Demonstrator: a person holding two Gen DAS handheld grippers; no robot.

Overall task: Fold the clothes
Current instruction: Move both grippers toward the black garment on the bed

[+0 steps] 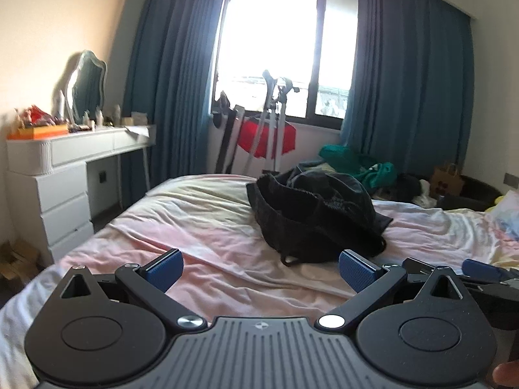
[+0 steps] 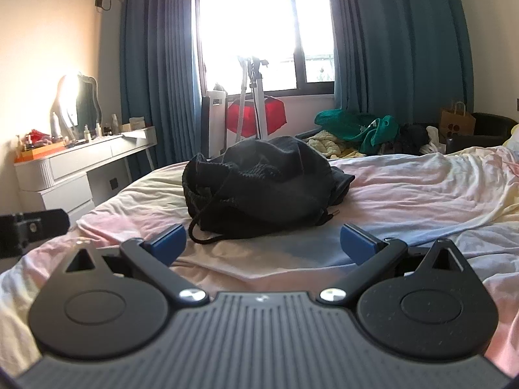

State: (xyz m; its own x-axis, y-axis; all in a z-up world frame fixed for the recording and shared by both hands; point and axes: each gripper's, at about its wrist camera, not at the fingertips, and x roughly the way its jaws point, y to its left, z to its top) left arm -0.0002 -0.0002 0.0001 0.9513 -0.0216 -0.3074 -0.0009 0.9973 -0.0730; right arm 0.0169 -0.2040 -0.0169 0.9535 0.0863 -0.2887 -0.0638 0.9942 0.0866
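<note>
- The left gripper (image 1: 261, 270) has its jaws spread wide with nothing between them; its blue pads (image 1: 165, 274) hang over the rumpled pink bedsheet (image 1: 201, 227).
- The right gripper (image 2: 262, 244) is likewise spread wide and empty, just above the same sheet.
- In the left wrist view, part of the right gripper shows at the right edge, beside the left one, and a fingertip (image 1: 506, 374) of the person shows at the bottom right corner.
- The black garment (image 2: 259, 184) lies crumpled in a heap on the bed ahead of both grippers, apart from their pads; a drawstring cord (image 2: 202, 227) trails from it toward the right gripper.
- Beyond the bed, a green garment (image 2: 356, 129) sits on a pile of other clothes.
- A white dresser (image 1: 65, 175) with a mirror (image 1: 87, 87) stands to the left, and blue curtains (image 1: 168, 64) frame a bright window (image 1: 272, 42).
</note>
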